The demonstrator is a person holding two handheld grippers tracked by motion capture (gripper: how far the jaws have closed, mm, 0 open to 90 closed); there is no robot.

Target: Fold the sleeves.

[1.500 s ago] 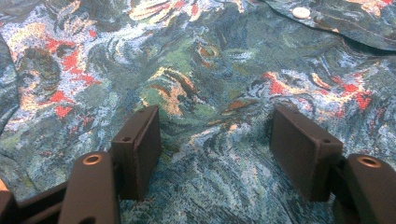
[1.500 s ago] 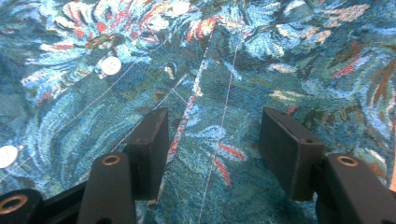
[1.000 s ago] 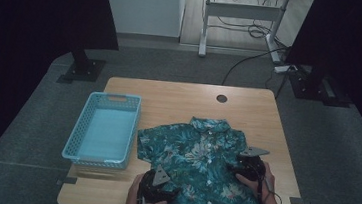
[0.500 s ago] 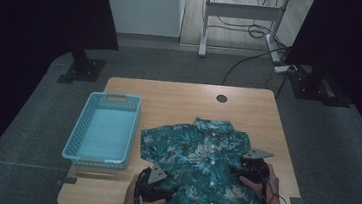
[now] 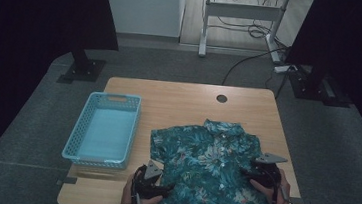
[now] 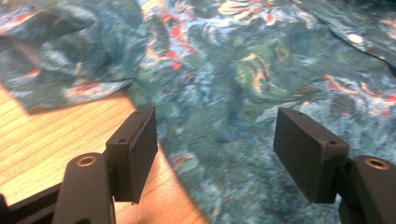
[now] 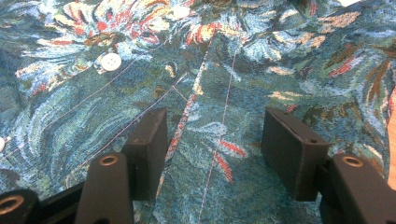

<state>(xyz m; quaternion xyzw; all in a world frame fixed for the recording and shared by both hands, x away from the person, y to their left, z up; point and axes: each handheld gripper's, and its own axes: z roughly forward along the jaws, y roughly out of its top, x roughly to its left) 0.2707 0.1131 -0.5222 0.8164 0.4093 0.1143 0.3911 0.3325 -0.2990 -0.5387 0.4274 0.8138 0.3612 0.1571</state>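
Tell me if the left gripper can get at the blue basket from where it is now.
Probably yes. The left gripper sits open at the shirt's near left edge, holding nothing, and the blue basket stands just beyond it to the left, with bare table between and nothing blocking.

We see a dim high view, dark at both sides; the left gripper view is blurred

A wooden worktop (image 5: 189, 103) with a round cable hole (image 5: 222, 98) was set on grey carpet (image 5: 25, 132). Black curtains (image 5: 32, 7) were hung at both sides, a white wall panel (image 5: 143, 5) behind, beside a metal desk frame (image 5: 238, 12) with trailing cables (image 5: 248, 63).
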